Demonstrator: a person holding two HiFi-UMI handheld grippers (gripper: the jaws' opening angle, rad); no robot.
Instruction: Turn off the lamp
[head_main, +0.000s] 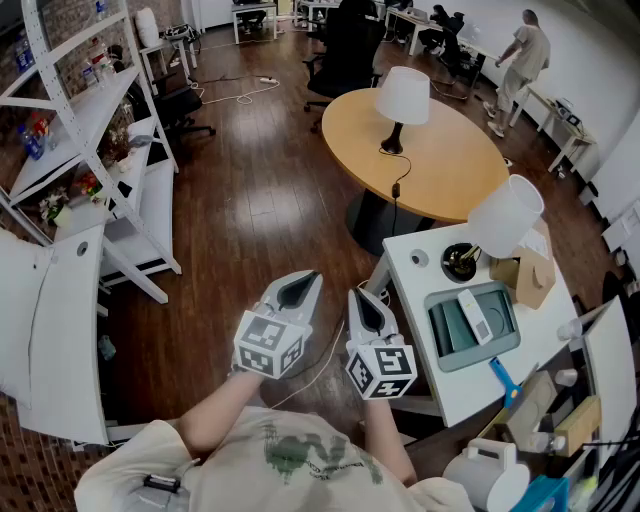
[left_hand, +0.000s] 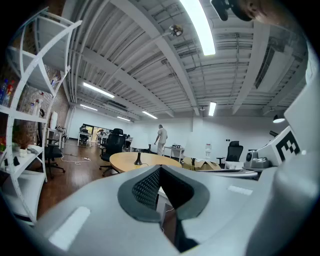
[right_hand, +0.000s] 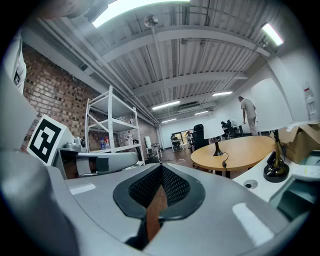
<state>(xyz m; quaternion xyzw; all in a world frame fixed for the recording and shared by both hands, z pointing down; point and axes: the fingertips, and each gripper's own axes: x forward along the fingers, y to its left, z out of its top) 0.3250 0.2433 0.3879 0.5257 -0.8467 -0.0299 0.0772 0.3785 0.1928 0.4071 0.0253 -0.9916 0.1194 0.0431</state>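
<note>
Far lamp (head_main: 402, 97): white shade, slim dark base, black cord trailing over the table edge. It stands on the round wooden table (head_main: 450, 160), at 1 o'clock from the grippers and well apart.
Near lamp (head_main: 505, 215): tilted white shade, round black base. It stands on the white desk (head_main: 413, 298), at 2 o'clock.
Left gripper (head_main: 300, 285): jaws closed, empty.
Right gripper (head_main: 365, 305): jaws closed, empty, near the desk corner.
Between: wood floor (head_main: 250, 200).
Surroundings: grey tray (head_main: 475, 362) and cardboard box (head_main: 535, 275) on the desk; white shelving (head_main: 95, 105) at 10 o'clock.

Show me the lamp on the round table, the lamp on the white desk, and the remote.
round-table lamp (head_main: 402, 95): head view, shade
desk lamp (head_main: 505, 215): head view, shade
remote (head_main: 473, 316): head view, middle
</note>
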